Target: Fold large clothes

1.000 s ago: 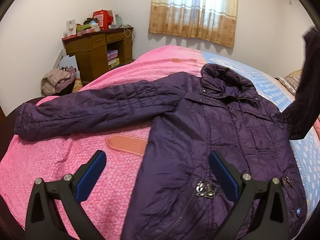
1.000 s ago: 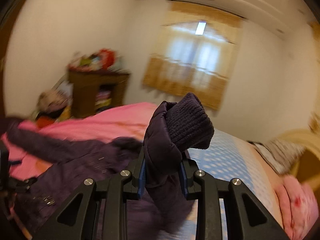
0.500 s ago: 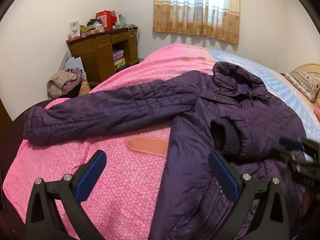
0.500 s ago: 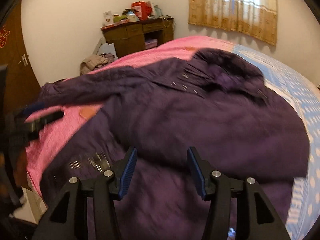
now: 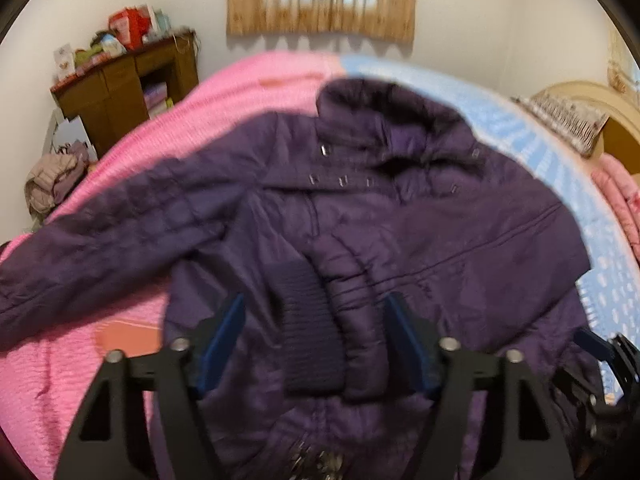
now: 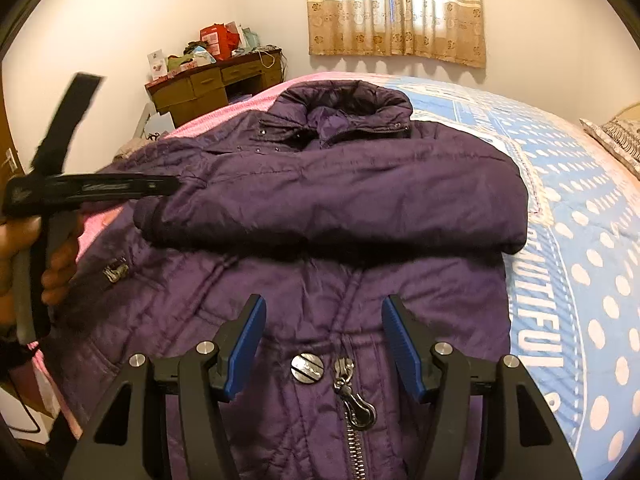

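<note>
Both grippers hover over the purple jacket (image 6: 320, 200) on my bed (image 6: 580, 200): left gripper (image 5: 316, 340) closing, straddling the folded sleeve's knit cuff (image 5: 308, 320) without pinching; right gripper (image 6: 323, 340) opening, empty, above the zipper (image 6: 352, 400). Beyond, the collar (image 6: 348, 100).

Home bedroom. Big bed (image 6: 580, 200) w/ pink and blue dotted covers fills the middle; pillow (image 6: 618, 136) and headboard (image 5: 576, 98) far right. Curtained window (image 6: 396, 8) on far wall. Wooden desk (image 6: 216, 80) far left, cluttered w/ boxes and cards; pile of clothes (image 5: 52, 178) on floor beside it.
</note>
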`<state>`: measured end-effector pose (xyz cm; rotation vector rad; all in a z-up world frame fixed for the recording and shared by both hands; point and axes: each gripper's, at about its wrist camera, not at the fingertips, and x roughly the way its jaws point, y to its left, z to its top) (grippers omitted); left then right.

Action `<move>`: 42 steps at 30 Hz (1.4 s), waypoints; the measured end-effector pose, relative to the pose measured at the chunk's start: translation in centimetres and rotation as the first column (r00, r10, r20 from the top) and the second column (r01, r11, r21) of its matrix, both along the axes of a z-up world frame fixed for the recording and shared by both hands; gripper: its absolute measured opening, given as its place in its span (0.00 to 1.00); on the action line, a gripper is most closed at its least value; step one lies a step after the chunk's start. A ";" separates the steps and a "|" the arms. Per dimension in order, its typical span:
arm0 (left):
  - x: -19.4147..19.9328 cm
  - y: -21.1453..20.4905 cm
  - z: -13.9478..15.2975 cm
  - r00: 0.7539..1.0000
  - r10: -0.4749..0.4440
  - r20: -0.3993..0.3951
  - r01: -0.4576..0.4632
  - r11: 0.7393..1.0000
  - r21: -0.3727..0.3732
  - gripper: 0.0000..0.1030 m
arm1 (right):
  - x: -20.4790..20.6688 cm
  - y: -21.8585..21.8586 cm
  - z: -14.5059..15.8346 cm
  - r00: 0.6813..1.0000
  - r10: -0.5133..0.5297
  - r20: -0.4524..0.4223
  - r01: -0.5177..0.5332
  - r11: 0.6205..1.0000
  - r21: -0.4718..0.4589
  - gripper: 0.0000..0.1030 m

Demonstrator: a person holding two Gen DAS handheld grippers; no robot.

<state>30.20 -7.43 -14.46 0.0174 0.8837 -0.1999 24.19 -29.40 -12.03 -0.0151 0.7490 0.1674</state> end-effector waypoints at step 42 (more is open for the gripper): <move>-2.8 1.7 3.7 0.953 0.079 0.294 -0.127 0.981 0.147 0.79 | 4.5 -5.3 5.1 0.977 -0.201 0.075 0.205 0.977 -0.051 0.68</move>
